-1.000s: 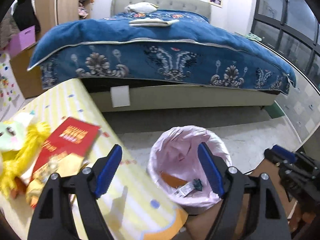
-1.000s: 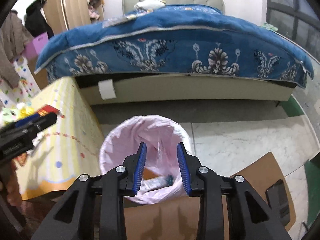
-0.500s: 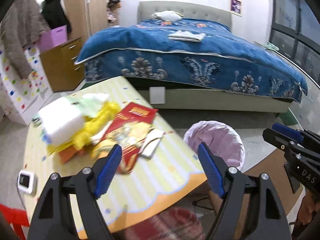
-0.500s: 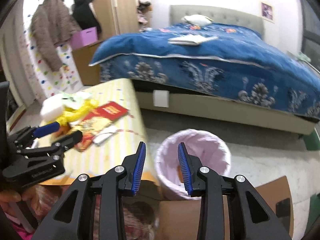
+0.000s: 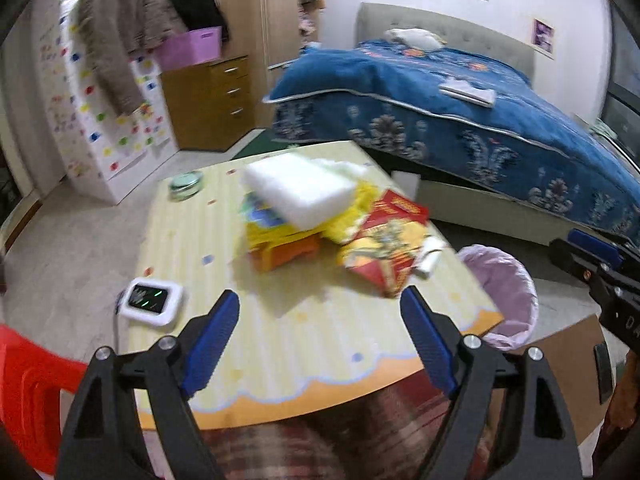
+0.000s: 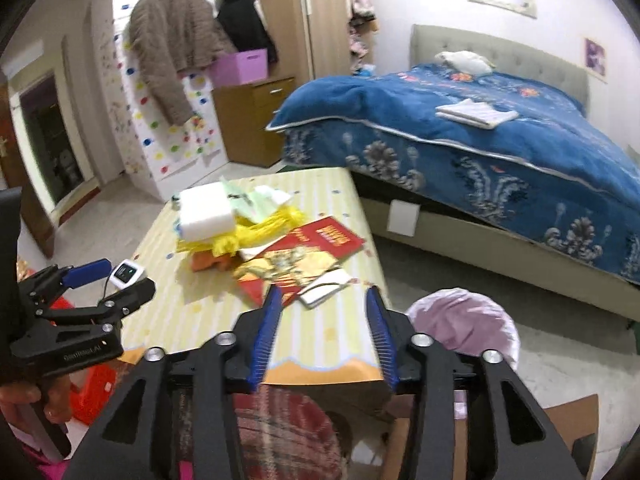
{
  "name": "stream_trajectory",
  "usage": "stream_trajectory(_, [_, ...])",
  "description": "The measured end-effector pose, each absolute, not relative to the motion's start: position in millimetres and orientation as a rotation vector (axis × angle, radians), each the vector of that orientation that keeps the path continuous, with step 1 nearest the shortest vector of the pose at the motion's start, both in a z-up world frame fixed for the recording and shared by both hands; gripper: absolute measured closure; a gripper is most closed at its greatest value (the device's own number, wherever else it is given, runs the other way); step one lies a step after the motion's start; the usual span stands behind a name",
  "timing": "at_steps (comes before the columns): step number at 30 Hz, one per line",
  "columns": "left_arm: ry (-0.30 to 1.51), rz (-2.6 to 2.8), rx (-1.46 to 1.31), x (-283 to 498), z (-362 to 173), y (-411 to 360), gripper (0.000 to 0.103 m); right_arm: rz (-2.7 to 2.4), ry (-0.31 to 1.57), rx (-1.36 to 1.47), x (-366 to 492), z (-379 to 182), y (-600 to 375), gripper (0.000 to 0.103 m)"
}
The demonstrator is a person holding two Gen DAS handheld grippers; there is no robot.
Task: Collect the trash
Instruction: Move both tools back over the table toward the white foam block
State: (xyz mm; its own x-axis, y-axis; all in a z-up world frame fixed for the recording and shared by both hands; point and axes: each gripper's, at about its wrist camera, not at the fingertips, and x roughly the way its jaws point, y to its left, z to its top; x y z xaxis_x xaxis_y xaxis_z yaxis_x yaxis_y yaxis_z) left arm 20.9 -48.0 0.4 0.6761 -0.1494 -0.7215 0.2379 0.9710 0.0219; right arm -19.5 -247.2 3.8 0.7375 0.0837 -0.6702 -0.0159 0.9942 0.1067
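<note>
Both tongs hang over the near edge of the counter (image 5: 328, 344), nothing between their blue pads. The left tongs (image 5: 320, 320) stand wide apart; the right tongs (image 6: 324, 328) are partly apart, their jaws having just been opening. The trash lies ahead of both, mid-counter, well apart from the pads. Left to right on the counter: a white device (image 5: 150, 300) with a dark screen near the left edge, a round green tin (image 5: 186, 182) at the far corner, then the pile: a thick white foam block (image 5: 300, 192) tilted on yellow shreds (image 5: 352, 212) and an orange box (image 5: 286, 256), with pale green paper (image 6: 256, 204) behind it. Next is a glossy red-and-gold bag (image 5: 386, 248), crumpled flat, and touching its right edge a small white carton (image 6: 324, 286), the piece nearest the right tongs. Right of the counter, on the floor, stands a bin (image 6: 464, 328) lined with a thin pink bag, its rim open. Nothing stands between the tongs and the pile; the counter's yellow striped cloth with a scalloped orange border is bare there. A red plastic chair (image 5: 28, 392) sits at the far left, a blue bed (image 6: 480, 140) behind, and flat brown cardboard (image 6: 572, 428) lies on the floor by the bin. The left view is blurred.
</note>
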Motion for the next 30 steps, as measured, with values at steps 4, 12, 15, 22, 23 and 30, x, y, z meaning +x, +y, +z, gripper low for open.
stream_trajectory(4, [0.807,-0.146,0.089,22,-4,-22,0.023,0.104,0.764,0.078,-7,-8,-229,0.041])
stream_trajectory(12, [0.820,-0.058,0.079,29,-8,8,0.023,0.117,0.756,0.031,4,-10,-211,0.041])
stream_trajectory(15, [0.819,-0.054,0.071,32,-7,11,0.022,0.114,0.756,0.035,7,-8,-212,0.041])
stream_trajectory(22, [0.817,-0.078,0.063,37,-3,10,0.022,0.105,0.760,0.024,12,-6,-211,0.041])
stream_trajectory(23, [0.814,-0.082,0.062,38,-1,8,0.022,0.105,0.759,0.022,13,-5,-212,0.041])
stream_trajectory(30, [0.811,-0.104,0.073,45,5,-8,0.022,0.091,0.749,0.028,16,-2,-221,0.041])
